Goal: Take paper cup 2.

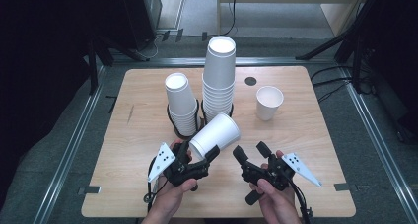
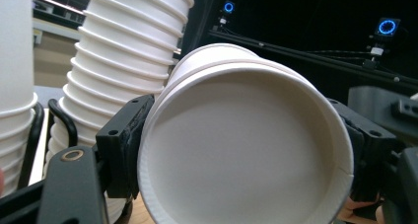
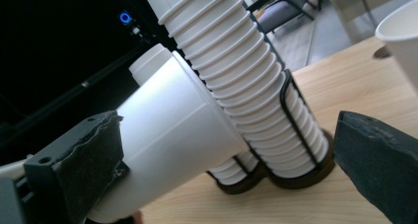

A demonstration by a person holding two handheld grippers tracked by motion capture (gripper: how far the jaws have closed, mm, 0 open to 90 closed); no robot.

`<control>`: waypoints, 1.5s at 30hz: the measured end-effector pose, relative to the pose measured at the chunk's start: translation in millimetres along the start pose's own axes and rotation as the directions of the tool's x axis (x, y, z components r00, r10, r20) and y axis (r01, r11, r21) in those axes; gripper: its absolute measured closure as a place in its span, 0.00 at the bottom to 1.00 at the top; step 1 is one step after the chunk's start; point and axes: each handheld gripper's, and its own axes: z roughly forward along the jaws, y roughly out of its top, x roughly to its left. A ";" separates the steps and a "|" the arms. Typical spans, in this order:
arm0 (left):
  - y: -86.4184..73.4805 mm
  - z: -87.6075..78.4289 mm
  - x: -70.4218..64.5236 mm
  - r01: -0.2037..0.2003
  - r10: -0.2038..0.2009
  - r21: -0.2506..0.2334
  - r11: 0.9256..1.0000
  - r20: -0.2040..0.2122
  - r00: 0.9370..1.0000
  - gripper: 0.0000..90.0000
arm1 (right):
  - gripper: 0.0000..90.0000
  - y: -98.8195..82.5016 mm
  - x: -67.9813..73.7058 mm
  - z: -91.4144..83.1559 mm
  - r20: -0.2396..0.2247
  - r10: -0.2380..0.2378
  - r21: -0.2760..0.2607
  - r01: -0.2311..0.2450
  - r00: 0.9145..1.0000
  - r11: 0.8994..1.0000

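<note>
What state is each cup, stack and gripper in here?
held cup: on its side, clamped, off the table
left gripper: shut on held cup
right gripper: open, nothing between its jaws
tall stack: upright in holder
short stack: upright in holder
single cup: upright, mouth up

left gripper (image 1: 209,157) apparently clamps tilted cup (image 1: 215,135).

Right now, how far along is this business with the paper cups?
One cup already stands alone, upright, at the right of the table. In hand: the left tongs are clamped on another cup, lying on its side in the air, seemingly two nested. The right tongs wait open beside it. Probably left: setting this one down, and two stacks still stand in their holders.
</note>
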 end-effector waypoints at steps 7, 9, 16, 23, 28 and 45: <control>-2.8 2.3 -1.5 0.021 -0.021 -0.016 1.000 -0.010 1.000 0.24 | 0.00 -1.5 0.7 3.8 -0.069 0.223 0.014 -0.222 0.972 0.975; -2.2 1.9 -1.2 0.023 -0.023 -0.025 0.999 -0.010 1.000 0.24 | 0.00 -1.8 2.8 5.9 -0.075 0.282 0.025 -0.281 0.956 0.959; -1.5 1.1 -2.4 0.027 -0.027 -0.035 0.999 -0.005 1.000 0.24 | 0.00 -4.9 5.7 17.1 -0.060 0.400 0.038 -0.398 0.914 0.916; -0.6 0.3 -2.5 0.033 -0.033 -0.044 0.998 0.006 0.999 0.24 | 0.00 -8.6 7.8 27.7 -0.066 0.483 0.055 -0.480 0.873 0.876; -0.5 0.4 -2.0 0.040 -0.040 -0.045 0.998 0.010 0.999 0.24 | 0.00 -10.8 10.2 33.1 -0.077 0.517 0.065 -0.513 0.853 0.856; -3.1 2.3 -6.1 0.043 -0.042 -0.030 0.999 0.039 0.998 0.24 | 0.00 -19.4 12.1 59.3 -0.099 0.590 0.090 -0.583 0.802 0.808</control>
